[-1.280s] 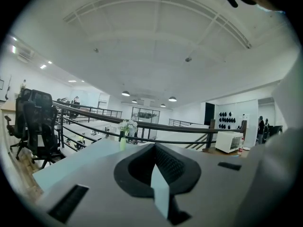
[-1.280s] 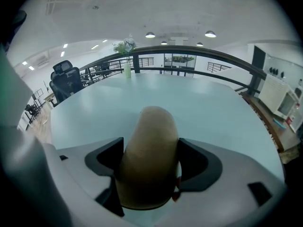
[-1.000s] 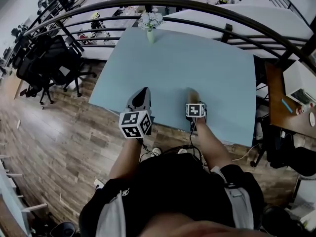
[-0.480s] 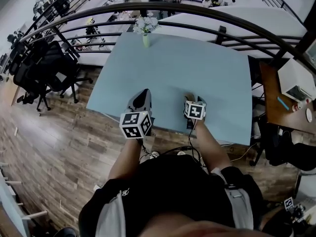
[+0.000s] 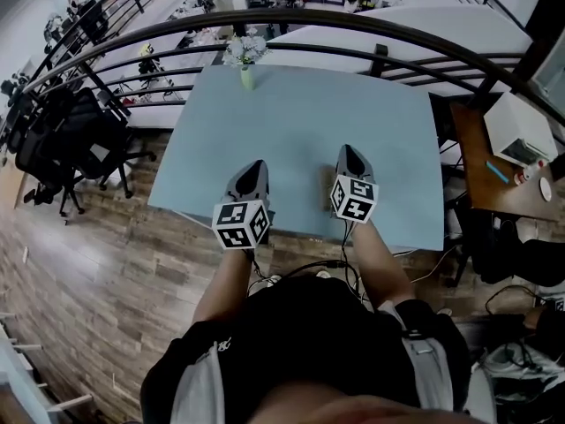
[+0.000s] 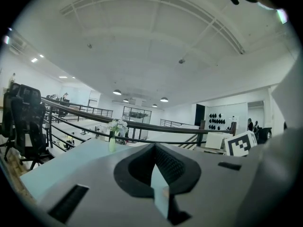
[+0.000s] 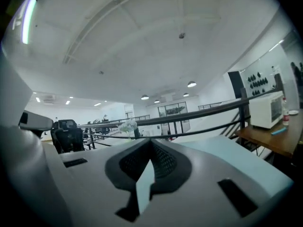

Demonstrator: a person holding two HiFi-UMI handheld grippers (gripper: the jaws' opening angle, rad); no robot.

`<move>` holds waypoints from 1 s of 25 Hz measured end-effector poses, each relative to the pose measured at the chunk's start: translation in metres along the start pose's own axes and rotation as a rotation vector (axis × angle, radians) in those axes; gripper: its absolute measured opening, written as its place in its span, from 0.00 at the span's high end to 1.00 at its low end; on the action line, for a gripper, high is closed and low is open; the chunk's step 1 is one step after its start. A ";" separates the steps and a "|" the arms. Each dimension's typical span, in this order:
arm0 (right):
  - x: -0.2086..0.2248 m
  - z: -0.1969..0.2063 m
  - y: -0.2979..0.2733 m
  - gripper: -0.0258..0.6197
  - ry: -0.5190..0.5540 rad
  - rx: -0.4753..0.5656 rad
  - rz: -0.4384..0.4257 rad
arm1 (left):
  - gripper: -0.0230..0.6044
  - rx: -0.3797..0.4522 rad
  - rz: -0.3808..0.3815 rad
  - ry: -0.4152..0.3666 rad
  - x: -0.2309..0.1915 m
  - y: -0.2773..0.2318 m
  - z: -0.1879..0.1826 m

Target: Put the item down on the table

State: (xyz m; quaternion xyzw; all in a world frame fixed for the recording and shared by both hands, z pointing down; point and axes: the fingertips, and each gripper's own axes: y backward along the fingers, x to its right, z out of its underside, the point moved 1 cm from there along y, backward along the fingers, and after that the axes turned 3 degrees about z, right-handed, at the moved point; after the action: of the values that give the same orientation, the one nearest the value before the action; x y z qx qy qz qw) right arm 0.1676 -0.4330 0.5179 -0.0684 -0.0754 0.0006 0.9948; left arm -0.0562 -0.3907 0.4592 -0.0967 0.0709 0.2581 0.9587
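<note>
left gripper (image 5: 254,170) fingers pressed together, empty. right gripper (image 5: 350,155) fingers closing fully together on nothing. both over the bench (image 5: 300,104) near edge. item not visible; bearing from either undetermined.

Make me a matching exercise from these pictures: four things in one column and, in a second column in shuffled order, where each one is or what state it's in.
Things:
1. vase of flowers
2. office chairs
3. microwave
4. right claw

Places or states:
A. on the brown side desk
B. shut, empty, over the near part of the table
C. at the table's far edge
D. on the wooden floor, left of the table

Pairs: 1-C, 2-D, 3-A, 4-B
</note>
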 end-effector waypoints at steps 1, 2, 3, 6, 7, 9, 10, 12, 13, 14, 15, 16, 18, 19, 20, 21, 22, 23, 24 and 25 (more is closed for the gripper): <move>-0.002 -0.012 0.005 0.96 0.010 0.029 -0.002 | 0.94 0.001 0.006 -0.001 0.001 -0.001 0.000; -0.003 -0.023 0.010 0.96 0.018 0.056 -0.002 | 0.94 0.002 0.012 -0.002 0.002 -0.002 -0.001; -0.004 -0.033 0.015 0.96 0.023 0.079 0.000 | 0.94 0.003 0.018 -0.002 0.003 -0.003 -0.001; -0.005 -0.059 0.033 0.96 0.026 0.142 0.000 | 0.94 0.007 0.035 -0.002 0.007 -0.004 -0.003; -0.006 -0.067 0.039 0.96 0.024 0.162 -0.003 | 0.94 0.007 0.043 -0.002 0.008 -0.005 -0.003; -0.006 -0.082 0.053 0.96 0.022 0.198 -0.006 | 0.94 0.010 0.062 -0.003 0.012 -0.007 -0.003; -0.006 -0.088 0.060 0.96 0.023 0.214 -0.007 | 0.94 0.012 0.072 -0.003 0.014 -0.008 -0.003; -0.006 -0.097 0.072 0.96 0.032 0.243 -0.006 | 0.94 0.015 0.092 -0.004 0.018 -0.010 -0.004; -0.006 -0.100 0.076 0.96 0.038 0.253 -0.004 | 0.94 0.015 0.099 -0.005 0.019 -0.012 -0.003; -0.006 -0.101 0.079 0.96 0.041 0.259 0.000 | 0.94 0.015 0.107 -0.006 0.021 -0.014 -0.003; -0.005 -0.102 0.081 0.96 0.041 0.262 0.003 | 0.94 0.014 0.115 -0.008 0.023 -0.016 -0.003; -0.004 -0.102 0.083 0.96 0.041 0.261 0.005 | 0.94 0.012 0.122 -0.010 0.025 -0.017 -0.003; -0.004 -0.102 0.085 0.96 0.043 0.261 0.004 | 0.94 0.009 0.136 -0.014 0.028 -0.021 -0.005; -0.005 -0.102 0.086 0.96 0.046 0.262 0.002 | 0.94 0.006 0.141 -0.015 0.028 -0.022 -0.005; -0.006 -0.101 0.086 0.96 0.047 0.264 0.000 | 0.94 0.004 0.145 -0.016 0.029 -0.023 -0.005; -0.007 -0.101 0.087 0.96 0.046 0.264 -0.001 | 0.94 0.000 0.147 -0.016 0.029 -0.024 -0.004; -0.008 -0.100 0.087 0.96 0.044 0.264 -0.002 | 0.94 -0.002 0.150 -0.017 0.029 -0.024 -0.004; -0.008 -0.099 0.087 0.96 0.041 0.263 -0.001 | 0.94 -0.004 0.152 -0.018 0.029 -0.025 -0.003; -0.008 -0.099 0.087 0.96 0.040 0.261 0.001 | 0.94 -0.006 0.154 -0.020 0.029 -0.025 -0.003; -0.007 -0.099 0.087 0.96 0.040 0.260 0.005 | 0.94 -0.008 0.155 -0.022 0.029 -0.026 -0.004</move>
State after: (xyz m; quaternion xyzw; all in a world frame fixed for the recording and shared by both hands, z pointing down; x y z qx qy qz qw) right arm 0.1759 -0.3600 0.4084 0.0608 -0.0544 0.0114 0.9966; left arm -0.0187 -0.3993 0.4540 -0.0917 0.0665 0.3330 0.9361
